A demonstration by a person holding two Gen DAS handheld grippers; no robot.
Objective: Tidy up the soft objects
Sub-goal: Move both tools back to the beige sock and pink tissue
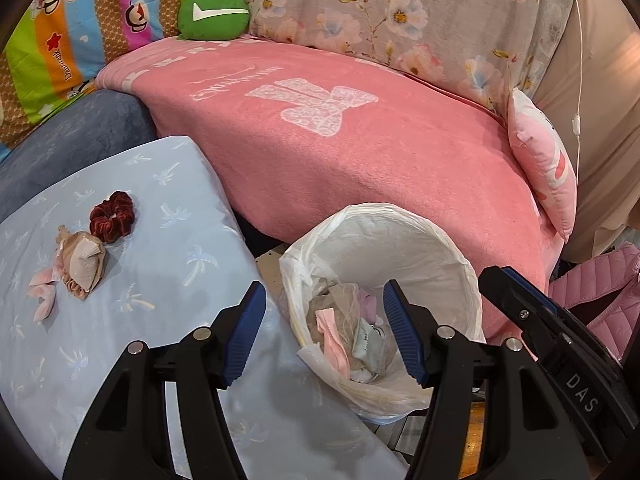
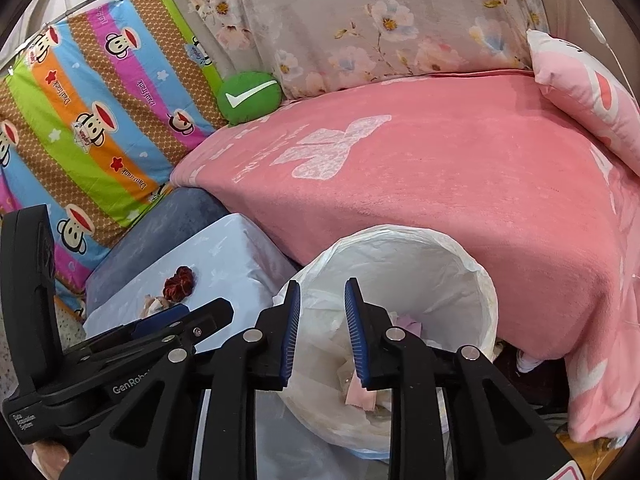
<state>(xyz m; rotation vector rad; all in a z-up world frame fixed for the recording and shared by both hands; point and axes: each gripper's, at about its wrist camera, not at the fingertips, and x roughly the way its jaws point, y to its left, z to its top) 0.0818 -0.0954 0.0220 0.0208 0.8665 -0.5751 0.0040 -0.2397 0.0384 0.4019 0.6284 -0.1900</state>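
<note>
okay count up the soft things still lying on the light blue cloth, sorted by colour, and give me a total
Dark red: 1, the scrunchie
Beige: 1, the bundle
Pale pink: 1, the piece
Total: 3, all on the blue cloth. The bundle touches the scrunchie, and it may be more than one item; the pictures do not settle that.

"DAS" is printed on the right gripper (image 1: 576,368); "GenRobo…" is printed, cut off, on the left gripper (image 2: 132,388); a white check mark is shown on the green cushion (image 2: 249,97).
</note>
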